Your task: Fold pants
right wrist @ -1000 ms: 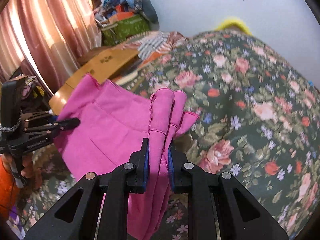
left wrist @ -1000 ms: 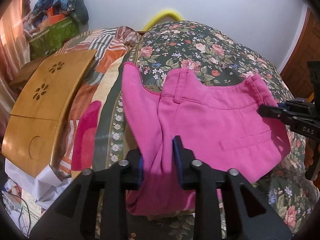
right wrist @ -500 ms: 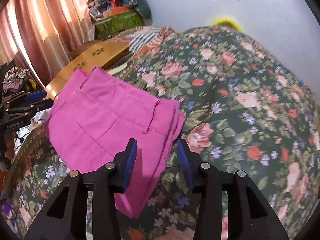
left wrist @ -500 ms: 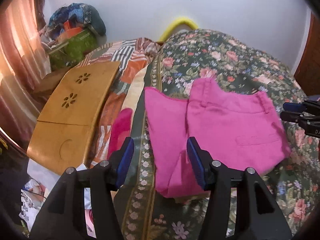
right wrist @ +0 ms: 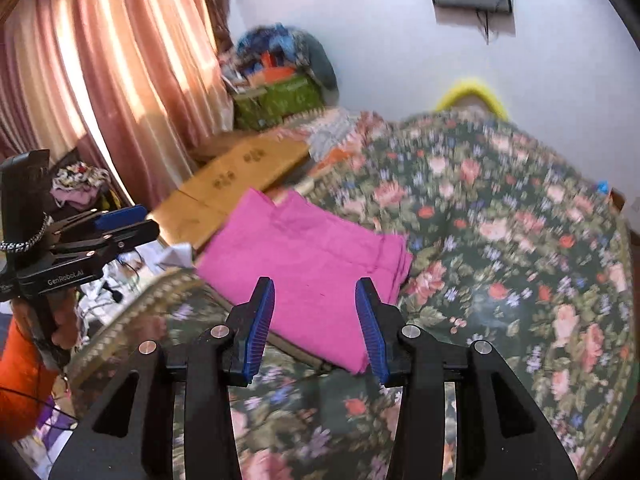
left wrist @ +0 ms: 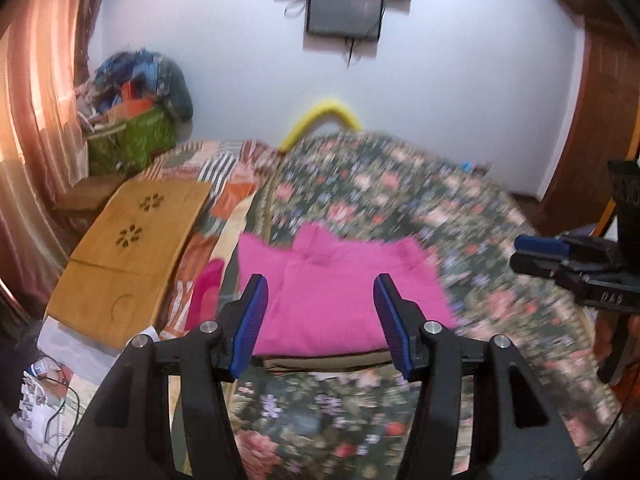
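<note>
Your left hand-held gripper [left wrist: 320,316] and right hand-held gripper [right wrist: 315,322] both gape wide, holding nothing, above the folded pink pants [right wrist: 308,264] lying on the floral bed [right wrist: 500,240].

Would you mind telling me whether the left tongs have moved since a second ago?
Yes. The left tongs let go of the folded pink pants, opened, and pulled back and up from the floral bedspread.

pants [left wrist: 340,296] | bright pink | folded into flat rectangular stack | lying on floral bedspread [left wrist: 400,200], near its edge
</note>
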The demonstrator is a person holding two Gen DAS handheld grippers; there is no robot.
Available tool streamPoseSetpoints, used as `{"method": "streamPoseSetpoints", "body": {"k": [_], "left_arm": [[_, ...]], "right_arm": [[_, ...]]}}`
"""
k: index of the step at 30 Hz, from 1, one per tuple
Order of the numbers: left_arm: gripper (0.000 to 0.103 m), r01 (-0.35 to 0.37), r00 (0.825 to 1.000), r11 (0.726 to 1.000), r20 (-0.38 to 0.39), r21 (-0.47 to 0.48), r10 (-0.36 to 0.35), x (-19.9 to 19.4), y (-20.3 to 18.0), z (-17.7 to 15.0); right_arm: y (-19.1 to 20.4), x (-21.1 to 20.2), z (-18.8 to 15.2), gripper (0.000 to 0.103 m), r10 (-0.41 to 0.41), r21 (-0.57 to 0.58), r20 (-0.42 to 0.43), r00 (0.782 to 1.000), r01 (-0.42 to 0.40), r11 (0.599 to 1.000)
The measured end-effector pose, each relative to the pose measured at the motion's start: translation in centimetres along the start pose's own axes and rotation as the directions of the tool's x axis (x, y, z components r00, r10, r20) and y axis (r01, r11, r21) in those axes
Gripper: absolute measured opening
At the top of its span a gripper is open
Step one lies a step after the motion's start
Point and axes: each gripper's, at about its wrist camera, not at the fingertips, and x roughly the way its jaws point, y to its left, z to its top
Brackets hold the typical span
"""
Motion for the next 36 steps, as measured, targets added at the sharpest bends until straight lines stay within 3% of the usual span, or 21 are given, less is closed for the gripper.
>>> {"method": "streamPoseSetpoints", "body": {"k": [6, 10, 13, 16, 19, 23, 26, 30, 36], "left_arm": [[0.055, 0.025, 0.987, 0.999, 0.157, 0.030, -0.029, -8.5, -3.5, 1.6], [0.057, 0.009, 0.968, 0.998, 0.250, 0.056, -0.023, -14.0, -5.3, 1.6], [0.066, 0.005, 0.949, 0.998, 0.314, 0.064, -0.025, -18.5, -6.7, 1.2], [0.072, -0.001, 0.930, 0.997, 0.365, 0.077, -0.028, -21.9, -7.8, 0.4], [0.079, 0.011, 0.918, 0.996, 0.395, 0.084, -0.043, -24.6, -8.6, -0.3], [0.086, 0.004, 0.900, 0.995, 0.434, 0.095, -0.045, -27.2, -9.5, -1.4], [0.094, 0.014, 0.892, 0.995, 0.449, 0.098, -0.057, -28.6, -10.0, -2.4], [0.103, 0.019, 0.884, 0.996, 0.464, 0.089, -0.058, -29.7, -10.1, -3.5], [0.103, 0.032, 0.886, 0.996, 0.459, 0.079, -0.065, -30.1, -10.0, -4.2]], "right_arm": [[4.0, -8.3, 0.5, 0.042, -0.038, -0.048, 0.164, 0.986, 0.046, 0.998], [7.0, -14.0, 0.5, 0.043, -0.048, -0.065, 0.289, 0.956, 0.070, 0.995], [9.1, -17.3, -0.1, 0.045, -0.046, -0.072, 0.362, 0.931, 0.077, 0.994], [11.0, -20.0, -1.1, 0.056, -0.051, -0.070, 0.428, 0.902, 0.089, 0.994], [12.5, -21.9, -2.3, 0.056, -0.059, -0.061, 0.472, 0.880, 0.100, 0.993], [13.3, -23.4, -3.4, 0.070, -0.064, -0.038, 0.513, 0.856, 0.097, 0.995], [13.8, -23.9, -4.0, 0.072, -0.101, -0.030, 0.534, 0.839, 0.139, 0.990], [14.1, -24.7, -4.8, 0.082, -0.120, -0.009, 0.553, 0.825, 0.150, 0.989], [15.1, -25.2, -5.4, 0.090, -0.166, 0.005, 0.563, 0.810, 0.197, 0.980]]}}
